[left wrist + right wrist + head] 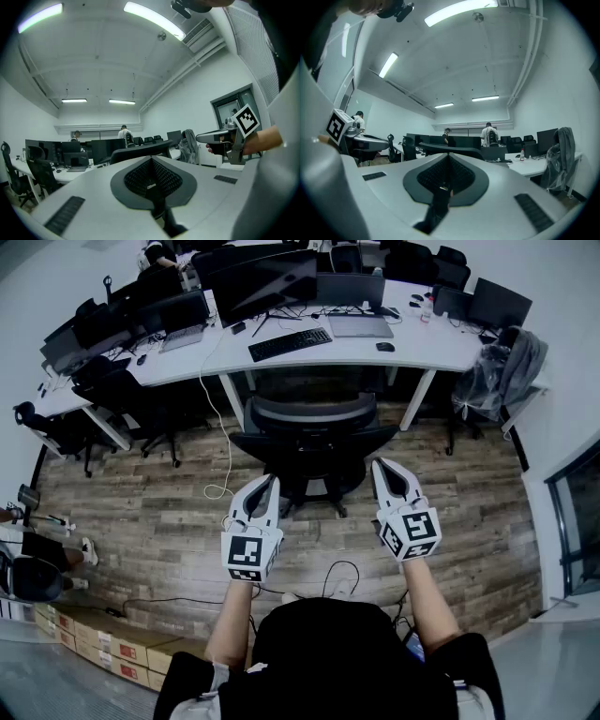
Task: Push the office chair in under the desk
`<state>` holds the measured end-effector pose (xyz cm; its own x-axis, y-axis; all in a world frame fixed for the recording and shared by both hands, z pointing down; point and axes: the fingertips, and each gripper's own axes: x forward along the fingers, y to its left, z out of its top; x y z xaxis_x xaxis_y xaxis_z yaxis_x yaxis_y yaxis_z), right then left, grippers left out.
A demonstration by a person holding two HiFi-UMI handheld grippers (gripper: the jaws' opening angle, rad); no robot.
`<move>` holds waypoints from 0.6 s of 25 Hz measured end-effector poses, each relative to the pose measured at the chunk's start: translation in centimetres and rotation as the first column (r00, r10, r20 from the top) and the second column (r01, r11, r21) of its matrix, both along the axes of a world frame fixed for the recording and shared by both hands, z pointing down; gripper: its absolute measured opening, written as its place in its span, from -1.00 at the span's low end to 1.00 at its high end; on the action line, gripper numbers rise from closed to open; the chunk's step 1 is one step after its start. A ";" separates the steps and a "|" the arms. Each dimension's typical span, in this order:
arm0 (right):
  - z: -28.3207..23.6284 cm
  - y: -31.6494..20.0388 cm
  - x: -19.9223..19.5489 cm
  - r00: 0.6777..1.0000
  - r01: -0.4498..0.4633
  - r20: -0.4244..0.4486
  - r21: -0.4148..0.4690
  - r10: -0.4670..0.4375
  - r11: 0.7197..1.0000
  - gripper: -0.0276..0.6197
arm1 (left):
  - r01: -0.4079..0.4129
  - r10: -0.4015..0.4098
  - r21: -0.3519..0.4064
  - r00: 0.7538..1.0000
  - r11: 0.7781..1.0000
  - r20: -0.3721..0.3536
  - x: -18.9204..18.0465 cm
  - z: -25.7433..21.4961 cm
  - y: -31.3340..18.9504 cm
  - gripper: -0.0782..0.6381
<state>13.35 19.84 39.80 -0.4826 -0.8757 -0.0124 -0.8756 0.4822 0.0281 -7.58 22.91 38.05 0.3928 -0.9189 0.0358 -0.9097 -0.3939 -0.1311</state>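
Head view, looking down: one black mesh-backed office chair (311,439) stands at twelve o'clock from the person, its backrest apparently turned toward them, near the edge of one long white desk (412,351) and not yet tucked under it. One black keyboard (290,343) lies on the desk above the chair.

There are two grippers. The left gripper (270,486) hangs at seven o'clock of the chair and the right gripper (382,470) at five o'clock. Both have their jaws pressed together with nothing between them, and neither touches the chair.

The chair is probably fairly heavy yet rolls freely and may swivel. Its frame looks stiff and its mesh yielding, so the firm top rim of the backrest is the place to push, evenly at both sides. One white cable (221,486) on the wood-plank floor (169,521), at eight o'clock of the chair, might snag a wheel.
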 end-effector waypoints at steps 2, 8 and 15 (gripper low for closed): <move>0.2 0.0 0.1 1.000 0.000 -0.005 -0.005 0.000 1.000 -0.85 | -0.007 0.007 0.000 1.000 1.000 -0.004 0.2 0.6 0.0 -0.74; 0.8 0.0 0.6 1.000 -0.002 0.012 -0.023 0.002 1.000 -0.85 | -0.018 0.018 -0.016 1.000 1.000 0.005 0.6 1.9 0.1 -0.74; 1.5 -0.3 1.6 1.000 0.004 -0.014 -0.037 -0.005 0.999 -0.85 | 0.022 -0.021 -0.013 0.999 1.000 0.045 0.4 1.8 -0.4 -0.74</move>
<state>14.95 19.56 41.32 -0.4863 -0.8734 0.0265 -0.8731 0.4869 0.0231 -7.20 22.50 39.87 0.3708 -0.9264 0.0659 -0.9113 -0.3766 -0.1667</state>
